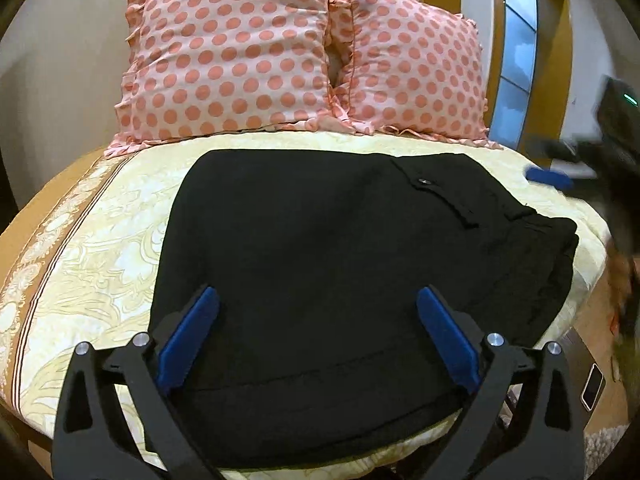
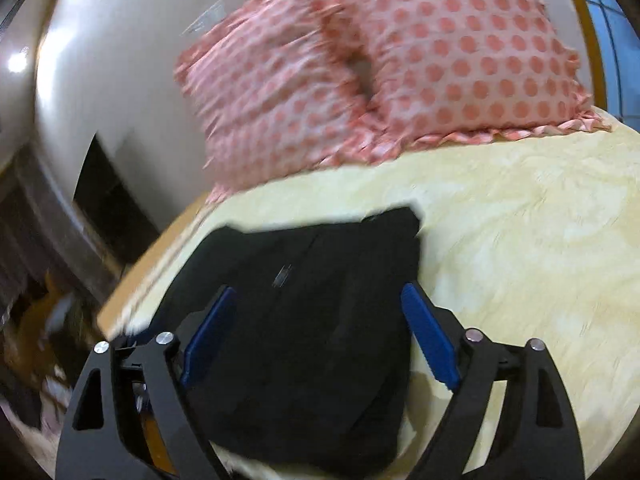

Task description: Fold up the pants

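On the bed [image 1: 120,216], under a cream sheet with a pale scroll pattern and a tan striped border toward 9 o'clock in the left wrist view, the following are listed by size.

Two pillows [image 1: 240,56], pink with coral polka dots and ruffled edges, stand side by side, touching, at 12 o'clock against the wall.

Black pants [image 1: 320,248], folded into a compact rectangle, lie flat at the centre of the sheet, near the pillows but apart from them. A buttoned pocket flap sits toward 2 o'clock.

Left gripper [image 1: 318,312], black frame with blue pads, at 6 o'clock: released, jaws wide, the pants seen between the fingers but not pinched.

Right gripper [image 2: 318,312], same build, at 6 o'clock in its own blurred view: likewise released and spread above the pants, grasping nothing.

No brand, label or writing can be read on anything.
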A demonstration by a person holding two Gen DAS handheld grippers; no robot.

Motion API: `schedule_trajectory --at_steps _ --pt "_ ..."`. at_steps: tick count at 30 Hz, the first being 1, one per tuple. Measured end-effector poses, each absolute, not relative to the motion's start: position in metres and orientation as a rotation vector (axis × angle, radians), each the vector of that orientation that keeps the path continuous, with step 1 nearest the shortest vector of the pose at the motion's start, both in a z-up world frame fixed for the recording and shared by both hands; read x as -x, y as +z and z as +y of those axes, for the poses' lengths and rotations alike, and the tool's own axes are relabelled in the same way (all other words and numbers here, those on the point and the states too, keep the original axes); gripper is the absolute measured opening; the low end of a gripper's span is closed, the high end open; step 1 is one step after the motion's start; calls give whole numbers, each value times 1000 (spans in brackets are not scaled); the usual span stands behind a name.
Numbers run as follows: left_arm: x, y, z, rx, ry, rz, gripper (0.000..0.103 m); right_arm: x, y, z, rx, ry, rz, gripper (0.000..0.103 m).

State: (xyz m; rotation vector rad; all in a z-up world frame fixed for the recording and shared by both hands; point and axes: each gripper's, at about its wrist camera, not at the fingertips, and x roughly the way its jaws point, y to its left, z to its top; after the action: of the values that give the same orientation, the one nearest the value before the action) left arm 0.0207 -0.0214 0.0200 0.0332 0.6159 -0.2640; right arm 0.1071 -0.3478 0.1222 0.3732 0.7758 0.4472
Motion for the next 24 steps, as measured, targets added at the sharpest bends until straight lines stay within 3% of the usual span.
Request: schedule_trajectory --at_steps 7,12,16,19,24 --pt "-22 20 -21 -35 -286 607 100 -180 86 -356 -425 403 990 86" --pt "-26 34 -4 66 -362 626 99 -199 67 -354 -408 408 1075 73" --pt "-46 58 35 257 -370 622 99 -200 66 -351 -379 478 1069 37" --pt "-77 70 64 339 -321 661 97 -196 72 -344 -305 494 1035 36" --pt "-132 60 77 335 -269 831 85 -204 67 -348 -339 497 1057 41"
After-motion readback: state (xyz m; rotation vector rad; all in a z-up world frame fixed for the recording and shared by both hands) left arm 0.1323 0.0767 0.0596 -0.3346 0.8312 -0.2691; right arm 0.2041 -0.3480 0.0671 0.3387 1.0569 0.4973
